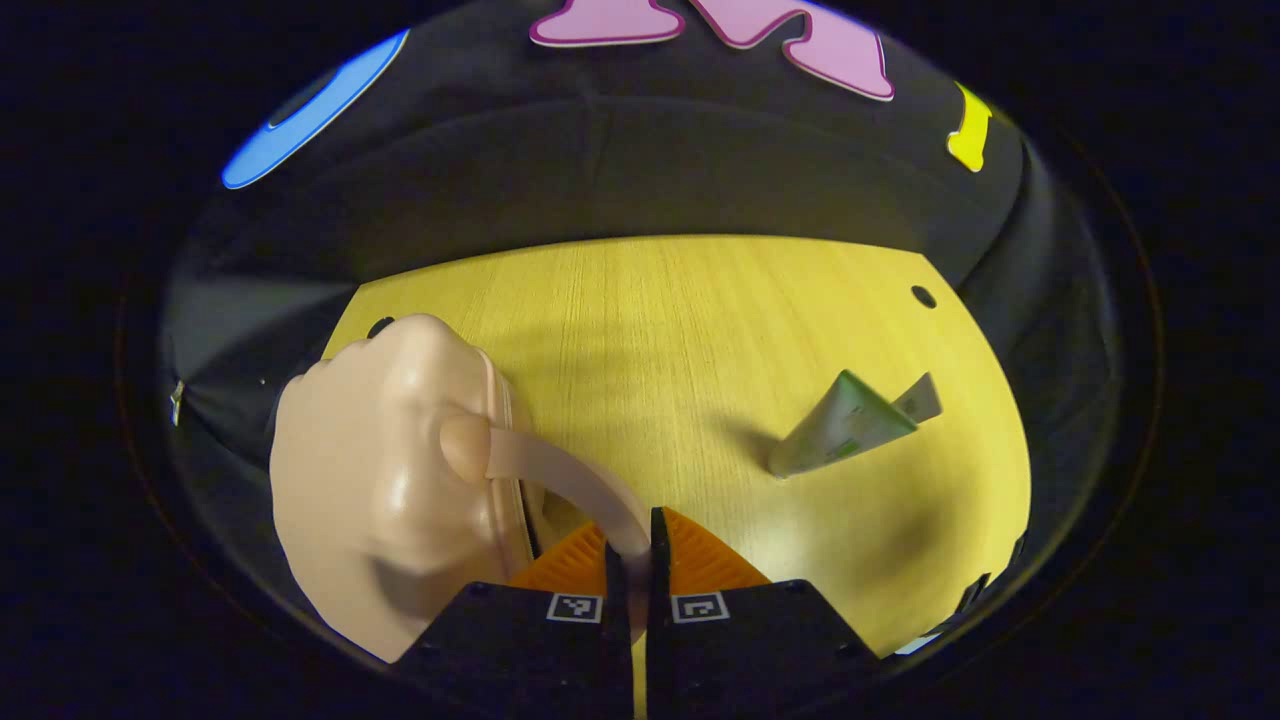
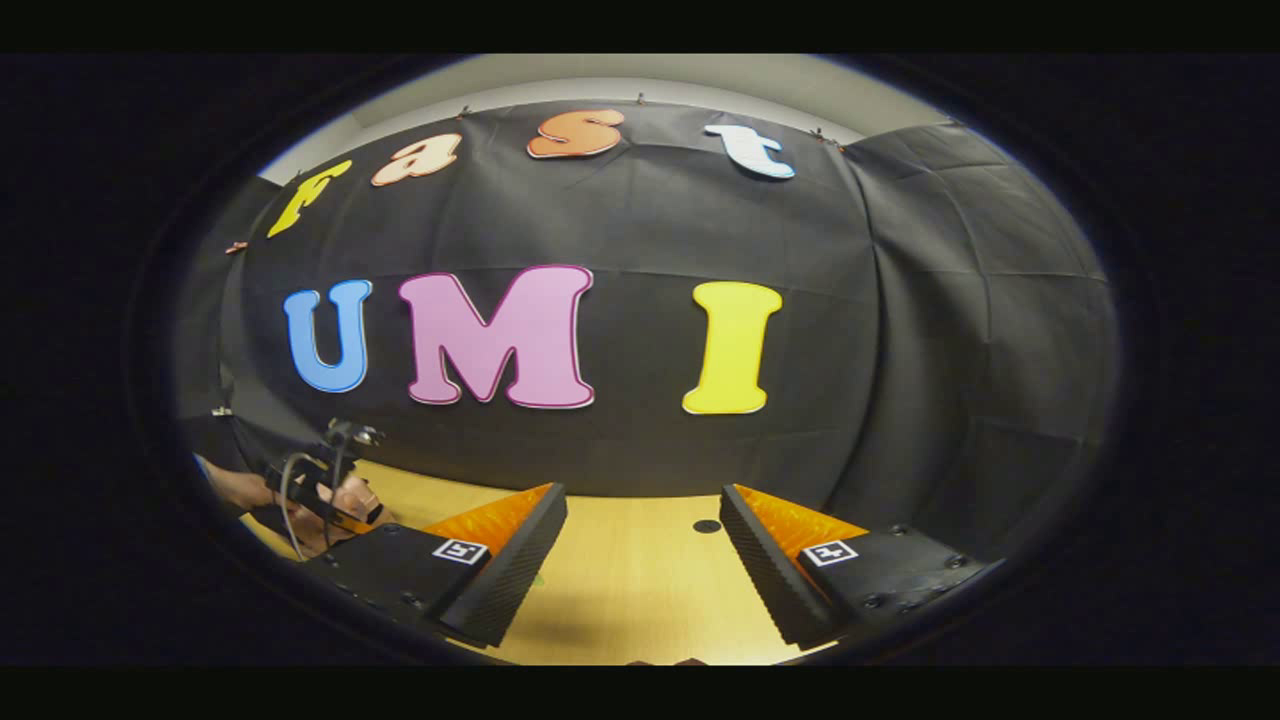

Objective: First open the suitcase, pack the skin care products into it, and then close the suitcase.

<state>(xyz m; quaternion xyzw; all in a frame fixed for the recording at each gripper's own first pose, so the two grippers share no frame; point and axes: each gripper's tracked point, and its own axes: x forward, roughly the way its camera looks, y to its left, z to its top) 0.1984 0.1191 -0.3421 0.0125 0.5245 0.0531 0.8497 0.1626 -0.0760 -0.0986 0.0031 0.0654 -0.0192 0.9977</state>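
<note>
Left gripper [image 1: 632, 560] jaws clamp the pink suitcase's [image 1: 380, 480] handle [image 1: 560, 475] near the worktop's [image 1: 680, 320] left edge; right gripper [image 2: 640, 560] jaws apart. The thin handle could slip free.

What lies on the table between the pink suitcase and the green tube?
Nothing: in the left gripper view, bare wooden table separates the pink suitcase from the green tube.

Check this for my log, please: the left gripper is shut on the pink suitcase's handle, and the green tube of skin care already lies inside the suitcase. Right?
Not quite. In the left gripper view the green tube lies on the bare wooden table, off to the side of the pink suitcase, not inside it. The rest stands: the left gripper is shut on the suitcase's handle.
</note>
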